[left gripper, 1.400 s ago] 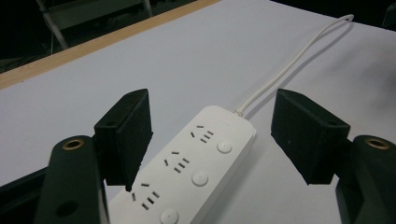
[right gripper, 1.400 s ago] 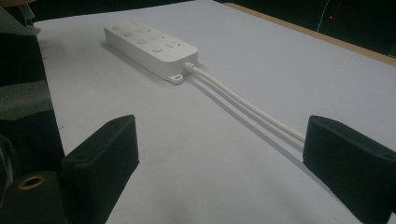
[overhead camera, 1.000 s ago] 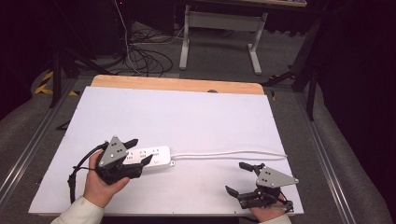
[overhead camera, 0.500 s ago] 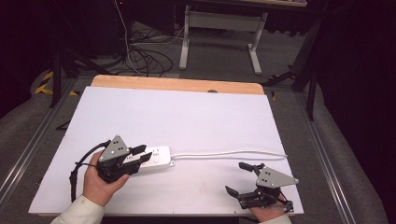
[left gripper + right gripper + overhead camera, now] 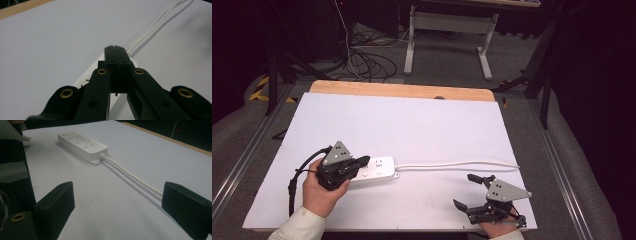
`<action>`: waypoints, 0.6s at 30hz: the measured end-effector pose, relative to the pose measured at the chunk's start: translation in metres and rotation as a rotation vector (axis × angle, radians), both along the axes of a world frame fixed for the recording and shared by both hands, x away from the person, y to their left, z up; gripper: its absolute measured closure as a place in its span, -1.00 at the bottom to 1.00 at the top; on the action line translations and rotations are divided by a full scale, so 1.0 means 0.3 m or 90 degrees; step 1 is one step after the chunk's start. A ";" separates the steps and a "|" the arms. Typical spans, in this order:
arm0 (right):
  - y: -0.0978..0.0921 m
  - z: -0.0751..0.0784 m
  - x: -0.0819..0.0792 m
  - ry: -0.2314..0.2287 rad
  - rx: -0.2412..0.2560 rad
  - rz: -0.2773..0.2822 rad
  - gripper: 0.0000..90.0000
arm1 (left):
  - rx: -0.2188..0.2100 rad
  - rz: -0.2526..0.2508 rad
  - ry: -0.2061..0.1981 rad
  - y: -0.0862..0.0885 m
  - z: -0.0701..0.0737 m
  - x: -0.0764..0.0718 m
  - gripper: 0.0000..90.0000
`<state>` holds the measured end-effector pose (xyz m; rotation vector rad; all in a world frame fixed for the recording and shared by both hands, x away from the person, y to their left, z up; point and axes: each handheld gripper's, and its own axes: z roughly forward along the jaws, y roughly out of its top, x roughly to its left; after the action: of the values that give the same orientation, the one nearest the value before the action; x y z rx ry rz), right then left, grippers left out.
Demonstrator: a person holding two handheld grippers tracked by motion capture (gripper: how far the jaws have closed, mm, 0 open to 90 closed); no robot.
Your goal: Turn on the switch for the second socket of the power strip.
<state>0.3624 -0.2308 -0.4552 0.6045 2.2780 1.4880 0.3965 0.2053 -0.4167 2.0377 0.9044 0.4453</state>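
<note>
White tabletop [image 5: 422,125] lay under the left gripper [image 5: 363,161]; floor cables [image 5: 362,60] and desk frame [image 5: 447,25] sat well beyond it.

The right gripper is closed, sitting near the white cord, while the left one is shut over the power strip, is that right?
Not quite: the right gripper is open, not closed. The right gripper view shows its jaws set wide apart, with the white cord running toward the gap between them. The rest holds: the left gripper is shut over the power strip.

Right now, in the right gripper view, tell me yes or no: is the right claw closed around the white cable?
No: the right claw is wide open, and the thin white cable lies on the table between its separated jaws, ungripped.
</note>
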 end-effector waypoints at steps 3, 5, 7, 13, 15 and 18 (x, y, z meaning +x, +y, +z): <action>0.000 0.000 0.000 0.000 0.000 0.001 -0.74 | 0.002 -0.002 0.035 0.001 -0.012 0.017 1.00; 0.001 0.000 0.000 0.000 -0.001 0.001 -0.74 | 0.011 0.001 0.050 -0.002 -0.018 0.021 1.00; 0.001 0.000 0.000 0.001 -0.001 0.002 -0.74 | 0.027 -0.003 0.063 -0.007 -0.023 0.027 1.00; 0.001 -0.001 0.000 0.000 -0.002 0.002 -0.74 | 0.065 0.003 0.091 -0.019 -0.040 0.039 1.00; 0.001 -0.001 0.001 0.001 -0.001 0.003 -0.74 | 0.075 0.002 0.099 -0.023 -0.045 0.042 1.00; 0.001 -0.002 0.001 0.001 -0.001 0.003 -0.74 | 0.092 -0.001 0.113 -0.028 -0.053 0.051 1.00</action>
<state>0.3627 -0.2305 -0.4557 0.6010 2.2835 1.4875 0.4118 0.1969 -0.4325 2.2365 1.0023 0.3404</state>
